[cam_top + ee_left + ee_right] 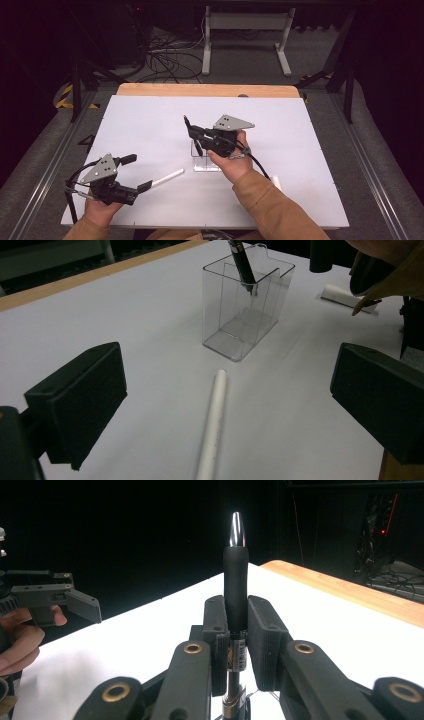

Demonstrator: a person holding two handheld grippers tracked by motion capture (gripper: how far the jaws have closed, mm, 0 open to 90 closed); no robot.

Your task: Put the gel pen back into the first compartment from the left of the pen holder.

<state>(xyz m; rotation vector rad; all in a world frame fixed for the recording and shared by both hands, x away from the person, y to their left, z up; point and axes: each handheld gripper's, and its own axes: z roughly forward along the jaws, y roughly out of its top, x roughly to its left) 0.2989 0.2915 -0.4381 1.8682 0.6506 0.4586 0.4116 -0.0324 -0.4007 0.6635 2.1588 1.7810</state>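
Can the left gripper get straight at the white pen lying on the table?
Probably yes: the left gripper is open and the white pen lies between its jaws with bare table around; the clear holder stands farther off.

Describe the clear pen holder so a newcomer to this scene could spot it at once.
Start at the white table and look to its middle, just under the right gripper. There stands the clear pen holder, an upright see-through box with a black pen dipping into it. Unlike the white sticks lying flat nearby, it is transparent and stands upright.
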